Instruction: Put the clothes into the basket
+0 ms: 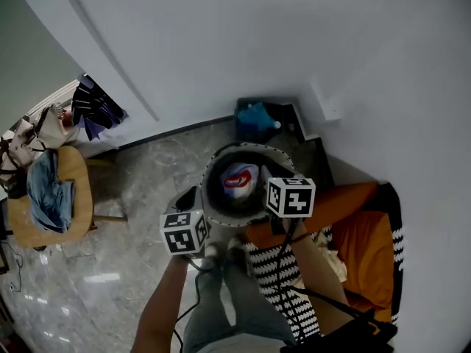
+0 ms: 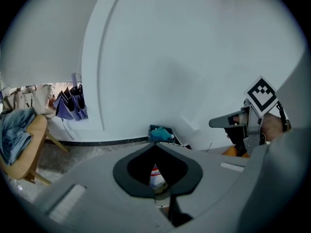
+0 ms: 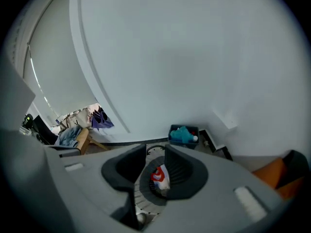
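over the basket (image 1: 208,169) rim, the left gripper (image 2: 155,147) is clenched on nothing, the right gripper (image 3: 154,149) released; the wall (image 1: 257,50) stands near behind.

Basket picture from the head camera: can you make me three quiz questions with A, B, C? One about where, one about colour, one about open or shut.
1. Where is the red-and-white garment, compared with the basket? A) inside it B) beside it C) under it
2. The cloth on the wooden chair is A) pink B) blue C) yellow
3. The right gripper has its jaws A) shut tight B) clamped on a garment C) apart, empty

Answers: 1 A, it lies within the rim. 2 B, it looks denim blue. 3 C, a clear gap shows between them.
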Demonstrator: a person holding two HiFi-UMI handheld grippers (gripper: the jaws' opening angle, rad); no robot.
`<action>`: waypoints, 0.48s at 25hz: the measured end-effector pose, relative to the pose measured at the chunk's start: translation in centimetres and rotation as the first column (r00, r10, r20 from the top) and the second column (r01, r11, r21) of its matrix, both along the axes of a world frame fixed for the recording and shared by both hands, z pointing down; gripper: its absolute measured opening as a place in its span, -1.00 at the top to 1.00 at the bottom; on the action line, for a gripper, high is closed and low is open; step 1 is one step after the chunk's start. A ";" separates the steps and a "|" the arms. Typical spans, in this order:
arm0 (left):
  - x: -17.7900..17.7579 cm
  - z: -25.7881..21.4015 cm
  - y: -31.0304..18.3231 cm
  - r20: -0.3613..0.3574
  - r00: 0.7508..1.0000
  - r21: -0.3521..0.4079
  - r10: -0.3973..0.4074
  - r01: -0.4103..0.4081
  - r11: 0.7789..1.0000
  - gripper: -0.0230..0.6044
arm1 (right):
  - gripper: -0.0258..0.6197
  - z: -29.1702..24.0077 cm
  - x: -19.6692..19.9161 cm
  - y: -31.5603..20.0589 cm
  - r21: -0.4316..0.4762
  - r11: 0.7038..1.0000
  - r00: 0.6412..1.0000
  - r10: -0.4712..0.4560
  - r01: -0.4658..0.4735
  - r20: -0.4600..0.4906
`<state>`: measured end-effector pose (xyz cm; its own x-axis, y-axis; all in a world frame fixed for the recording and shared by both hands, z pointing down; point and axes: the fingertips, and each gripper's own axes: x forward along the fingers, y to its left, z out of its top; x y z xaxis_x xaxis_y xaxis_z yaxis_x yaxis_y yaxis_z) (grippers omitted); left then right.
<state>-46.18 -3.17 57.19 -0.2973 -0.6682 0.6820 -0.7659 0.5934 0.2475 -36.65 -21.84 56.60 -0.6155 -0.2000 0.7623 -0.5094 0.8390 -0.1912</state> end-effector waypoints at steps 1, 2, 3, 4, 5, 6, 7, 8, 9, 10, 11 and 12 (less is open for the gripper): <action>0.0 0.0 0.0 -0.003 1.000 0.001 0.005 -0.005 1.000 0.94 | 0.53 -0.2 0.2 -0.1 0.004 1.000 1.000 0.010 -0.010 0.003; 0.1 0.1 0.0 -0.007 1.000 0.002 0.012 -0.012 1.000 0.94 | 0.53 -0.4 0.4 -0.1 0.007 1.000 1.000 0.021 -0.021 0.006; 0.3 0.1 0.0 -0.010 1.000 0.004 0.021 -0.021 1.000 0.94 | 0.53 -0.5 0.8 0.0 0.009 0.999 0.999 0.034 -0.034 0.008; 0.5 0.0 0.1 -0.013 0.999 0.006 0.034 -0.034 0.999 0.94 | 0.53 -0.6 1.2 0.1 0.009 0.999 0.999 0.048 -0.048 0.008; 0.8 0.0 0.1 -0.015 0.999 0.007 0.049 -0.049 0.999 0.94 | 0.53 -0.7 1.7 0.4 0.009 0.998 0.998 0.064 -0.064 0.008; 1.1 0.0 0.1 -0.016 0.998 0.009 0.064 -0.064 0.998 0.94 | 0.53 -0.7 2.2 0.6 0.009 0.997 0.997 0.079 -0.079 0.008; 1.5 -0.1 0.0 -0.016 0.997 0.011 0.081 -0.080 0.997 0.94 | 0.53 -0.8 2.8 0.8 0.008 0.996 0.996 0.094 -0.094 0.008; 1.8 -0.3 0.0 -0.015 0.995 0.013 0.097 -0.097 0.995 0.94 | 0.53 -0.9 3.5 1.0 0.007 0.994 0.994 0.110 -0.110 0.009; 2.2 -0.4 -0.1 -0.014 0.993 0.015 0.114 -0.114 0.993 0.94 | 0.53 -1.2 4.1 1.3 0.007 0.992 0.992 0.127 -0.127 0.012; 2.4 -0.6 -0.1 -0.013 0.991 0.018 0.131 -0.131 0.991 0.94 | 0.53 -1.5 4.8 1.5 0.008 0.989 0.989 0.145 -0.145 0.017; 2.7 -0.8 -0.2 -0.013 0.989 0.021 0.148 -0.147 0.989 0.94 | 0.53 -1.9 5.5 1.8 0.010 0.986 0.986 0.163 -0.164 0.023; 3.0 -1.1 -0.2 -0.013 0.986 0.025 0.165 -0.165 0.986 0.94 | 0.53 -2.3 6.2 2.1 0.013 0.983 0.983 0.182 -0.183 0.031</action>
<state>-43.15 -3.41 56.11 -0.1716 -0.7234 0.6688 -0.8488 0.4532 0.2723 -30.47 -19.79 54.29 -0.5896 -0.3230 0.7403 -0.6486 0.7356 -0.1956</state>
